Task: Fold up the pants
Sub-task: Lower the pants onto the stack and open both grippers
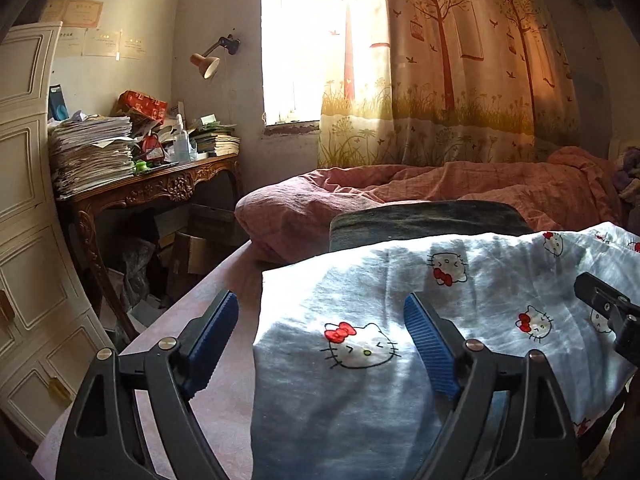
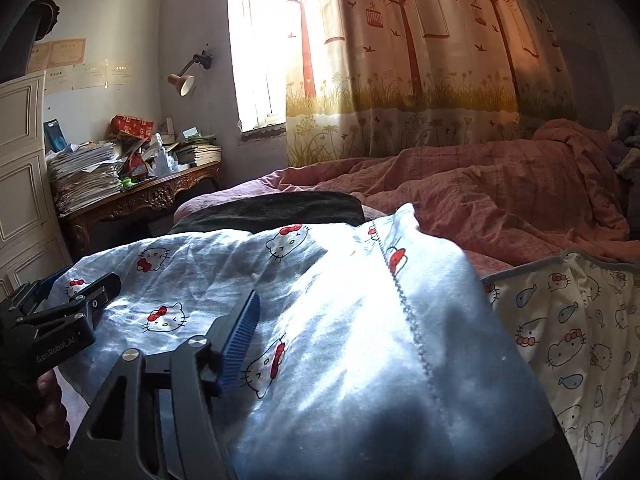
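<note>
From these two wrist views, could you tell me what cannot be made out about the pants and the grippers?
- Right gripper: in the right wrist view the pants cover its right finger; only the left finger shows.
- Pants' near end: cut off by the bottom edge in both views.
- Dark folded cloth: its near part is hidden behind the pants in the left wrist view.
- Left gripper: jaws stand apart, the pants' left edge between them.

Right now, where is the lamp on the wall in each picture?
Left wrist view: the lamp hangs upper left, just left of the bright window, above the desk.
Right wrist view: the lamp is again upper left, left of the window, above the desk.
Shared landmark: the tree curtain, right of the window in both.
</note>
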Tool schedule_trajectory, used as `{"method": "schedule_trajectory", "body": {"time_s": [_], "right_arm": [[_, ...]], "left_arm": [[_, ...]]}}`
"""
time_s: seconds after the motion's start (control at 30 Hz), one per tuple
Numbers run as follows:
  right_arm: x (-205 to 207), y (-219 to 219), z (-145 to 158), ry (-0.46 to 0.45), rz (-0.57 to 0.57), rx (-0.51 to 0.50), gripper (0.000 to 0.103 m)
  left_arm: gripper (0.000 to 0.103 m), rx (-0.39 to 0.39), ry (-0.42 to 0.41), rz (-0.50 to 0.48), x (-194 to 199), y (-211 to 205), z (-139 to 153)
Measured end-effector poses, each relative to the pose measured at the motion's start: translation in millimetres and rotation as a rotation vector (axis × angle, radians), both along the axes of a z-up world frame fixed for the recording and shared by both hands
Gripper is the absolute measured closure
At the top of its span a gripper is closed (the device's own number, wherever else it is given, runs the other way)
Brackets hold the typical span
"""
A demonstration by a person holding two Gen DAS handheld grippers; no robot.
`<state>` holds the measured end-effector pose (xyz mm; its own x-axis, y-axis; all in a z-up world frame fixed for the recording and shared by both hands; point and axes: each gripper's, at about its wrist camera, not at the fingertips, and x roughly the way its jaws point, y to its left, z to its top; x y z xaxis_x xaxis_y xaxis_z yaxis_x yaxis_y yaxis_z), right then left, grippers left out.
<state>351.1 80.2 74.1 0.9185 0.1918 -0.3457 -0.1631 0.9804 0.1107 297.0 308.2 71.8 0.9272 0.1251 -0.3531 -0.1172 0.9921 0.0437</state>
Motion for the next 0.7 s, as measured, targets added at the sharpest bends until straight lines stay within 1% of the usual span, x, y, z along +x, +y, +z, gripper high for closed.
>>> {"method": "schedule_trajectory", "body": {"time_s": [0.03,0.07,0.13,0.2,0.23,0.27,0.3,0.33,0.4,0.43,0.47,0.5,0.53,0.57,0.63,0.67,0.7], "right_arm": [[-3.1,-2.0,2.0,-0.018,-0.026,-0.009,0.015],[-5.4,-3.6,5.4,-0.035,-0.049,-0.021,0.011],[-10.4,-8.0,12.3,-0.070,-0.089,-0.050,0.011],[-14.5,-16.2,20.0,-0.096,-0.120,-0.055,0.011],[-16.7,-22.0,24.3,-0.107,-0.130,-0.040,0.011],[-19.8,-28.7,27.9,-0.119,-0.133,-0.015,0.011],[-23.0,-34.9,31.7,-0.132,-0.132,0.013,0.011],[-25.9,-40.7,35.0,-0.145,-0.130,0.040,0.011],[-28.0,-47.3,40.9,-0.161,-0.107,0.077,0.011],[-28.3,-49.1,41.6,-0.162,-0.080,0.089,0.011],[-27.3,-48.6,41.3,-0.155,-0.058,0.089,0.013],[-25.7,-45.7,39.2,-0.142,-0.039,0.083,0.019],[-21.3,-42.1,36.8,-0.121,-0.019,0.079,0.042],[-16.7,-37.8,31.7,-0.093,0.004,0.076,0.061],[-6.4,-27.4,18.5,-0.034,0.050,0.064,0.077],[-1.9,-21.6,11.2,-0.014,0.057,0.054,0.079],[2.0,-15.8,4.0,0.005,0.055,0.038,0.079]], "left_arm": [[0.019,-0.007,-0.009,0.000,-2.0,2.9,1.2],[0.019,-0.010,-0.021,-0.004,-4.2,4.7,3.1],[0.019,-0.008,-0.056,-0.009,-10.6,5.6,8.9],[0.020,0.002,-0.100,-0.013,-18.6,5.1,14.8],[0.024,0.010,-0.126,-0.019,-23.4,4.1,18.3],[0.033,0.016,-0.142,-0.027,-27.0,3.1,21.0],[0.040,0.018,-0.151,-0.036,-29.3,2.2,22.9],[0.043,0.013,-0.158,-0.046,-31.2,1.5,25.1],[0.058,-0.001,-0.153,-0.061,-30.3,1.3,26.5],[0.060,-0.008,-0.141,-0.069,-27.9,1.4,25.4],[0.067,-0.014,-0.128,-0.074,-24.7,1.4,23.3],[0.074,-0.016,-0.113,-0.075,-20.0,0.9,20.0],[0.077,-0.017,-0.098,-0.074,-15.6,0.4,15.7],[0.080,-0.023,-0.075,-0.075,-9.5,0.1,10.0],[0.083,-0.042,-0.025,-0.078,3.4,0.5,-2.9],[0.084,-0.050,-0.001,-0.080,9.3,0.5,-9.6],[0.084,-0.055,0.017,-0.081,14.7,0.7,-15.8]]}}
